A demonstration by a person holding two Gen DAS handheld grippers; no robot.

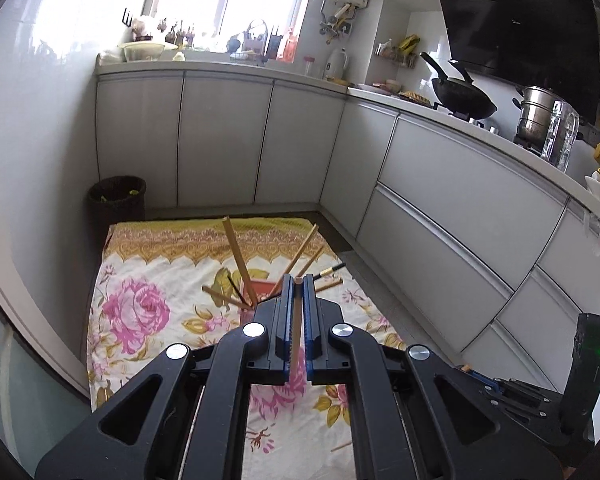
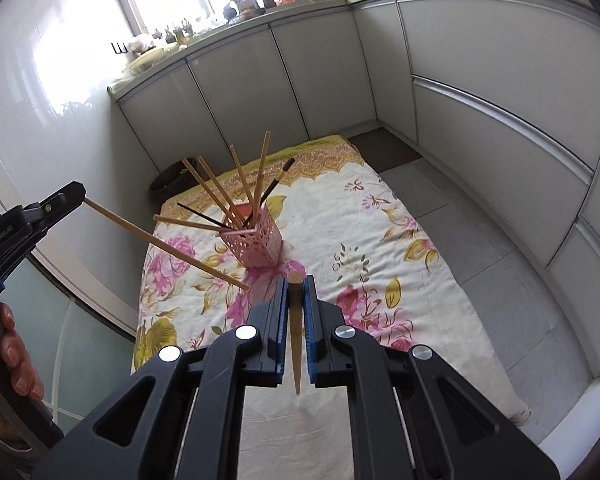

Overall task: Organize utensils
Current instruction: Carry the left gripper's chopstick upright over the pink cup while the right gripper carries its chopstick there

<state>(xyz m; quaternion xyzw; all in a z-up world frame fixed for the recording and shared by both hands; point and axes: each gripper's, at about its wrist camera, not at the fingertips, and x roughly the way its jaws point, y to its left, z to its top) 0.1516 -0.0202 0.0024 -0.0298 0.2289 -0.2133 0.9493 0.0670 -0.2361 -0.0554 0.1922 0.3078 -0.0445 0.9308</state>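
My left gripper [image 2: 74,194] clamps a wooden chopstick [image 2: 168,245] left of the pink holder [image 2: 254,246], which stands on the floral cloth [image 2: 380,240] with chopsticks fanned inside. My right gripper [image 2: 297,286] pinches another chopstick [image 2: 296,328] just before the holder.

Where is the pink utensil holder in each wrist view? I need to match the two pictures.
Left wrist view: the pink utensil holder sits low at centre, mostly hidden behind the left claw; only part of its rim and left side shows.
Right wrist view: the holder stands in full view at centre, beyond the right claw.
Shared landmark: the floral cloth under the holder.
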